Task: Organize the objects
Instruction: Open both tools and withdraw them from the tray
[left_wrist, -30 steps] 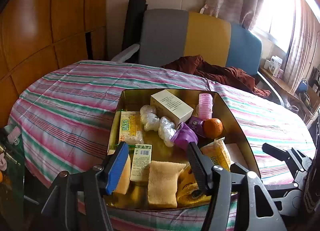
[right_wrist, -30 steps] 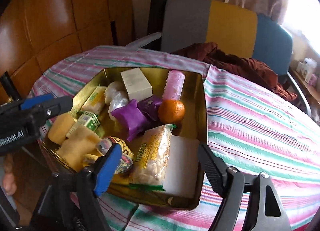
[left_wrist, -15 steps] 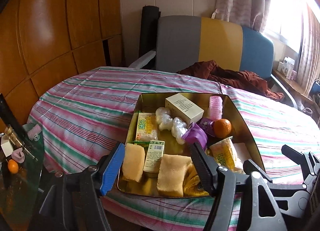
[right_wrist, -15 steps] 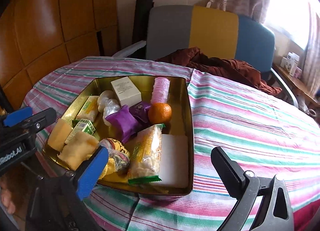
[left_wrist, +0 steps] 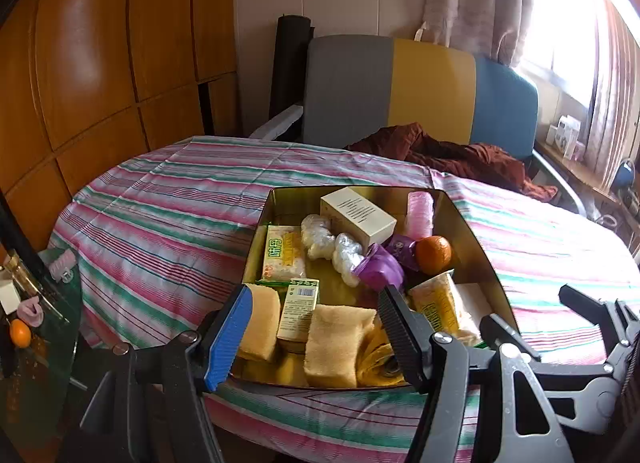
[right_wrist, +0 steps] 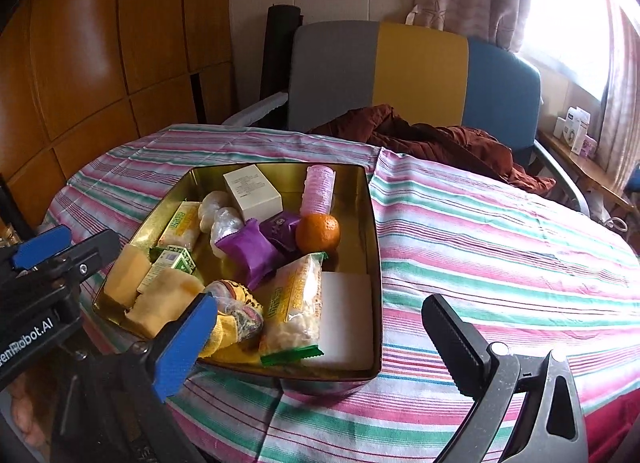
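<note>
Tin [right_wrist: 370,223] contents overlap | left claw [left_wrist: 316,337] hides front edge

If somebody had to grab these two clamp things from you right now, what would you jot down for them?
Left gripper: open, empty, hovering at the near edge of the gold tin.
Right gripper: open, empty, at the tin's near right corner.
The tin sits on the striped tablecloth and holds everything: orange, white box, pink roll, purple packets, yellow sponges, snack bags.
Done: nothing visibly sorted yet.
Left: all of the organizing.
</note>
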`<state>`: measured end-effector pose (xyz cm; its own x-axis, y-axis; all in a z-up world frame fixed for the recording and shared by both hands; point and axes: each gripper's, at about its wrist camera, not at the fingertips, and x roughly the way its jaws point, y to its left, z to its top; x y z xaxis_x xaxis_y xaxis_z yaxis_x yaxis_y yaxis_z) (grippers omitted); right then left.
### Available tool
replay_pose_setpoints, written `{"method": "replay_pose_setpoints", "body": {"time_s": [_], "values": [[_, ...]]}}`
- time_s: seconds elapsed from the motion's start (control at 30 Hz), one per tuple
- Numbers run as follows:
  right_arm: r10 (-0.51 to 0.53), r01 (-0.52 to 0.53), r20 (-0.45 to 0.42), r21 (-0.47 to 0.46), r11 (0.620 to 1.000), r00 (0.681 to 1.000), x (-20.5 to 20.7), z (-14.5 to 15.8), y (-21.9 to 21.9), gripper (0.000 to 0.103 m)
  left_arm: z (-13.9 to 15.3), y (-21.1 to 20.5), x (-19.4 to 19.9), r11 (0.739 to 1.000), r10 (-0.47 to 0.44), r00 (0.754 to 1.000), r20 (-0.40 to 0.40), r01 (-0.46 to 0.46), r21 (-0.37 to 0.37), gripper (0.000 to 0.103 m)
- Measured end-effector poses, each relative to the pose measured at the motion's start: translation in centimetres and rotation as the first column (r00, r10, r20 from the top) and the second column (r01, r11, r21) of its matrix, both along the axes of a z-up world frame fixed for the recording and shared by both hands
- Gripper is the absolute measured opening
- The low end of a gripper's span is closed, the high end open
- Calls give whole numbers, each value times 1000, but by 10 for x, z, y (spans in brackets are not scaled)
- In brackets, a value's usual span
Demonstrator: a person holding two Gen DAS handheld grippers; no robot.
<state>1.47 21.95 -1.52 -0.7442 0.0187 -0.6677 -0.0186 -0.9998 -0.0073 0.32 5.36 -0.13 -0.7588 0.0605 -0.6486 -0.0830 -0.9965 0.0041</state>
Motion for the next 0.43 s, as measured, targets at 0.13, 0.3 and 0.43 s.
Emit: {"method": "replay_pose_setpoints", "body": {"time_s": [0.13, 0.3, 0.43], "values": [[-1, 1, 3, 6, 1000, 1000, -1, -2, 0, 103, -3, 1, -1, 1000, -6, 1000, 1, 6, -16, 66], [-5, 5, 14, 9, 1000, 1000, -3, -5, 0, 103, -5, 1, -1, 1000, -8, 1000, -6, 7, -27, 61], [-6, 6, 19, 10, 1000, 1000, -5, -7, -1, 103, -7, 0, -6, 1000, -15, 1000, 20, 15, -18, 61]]}}
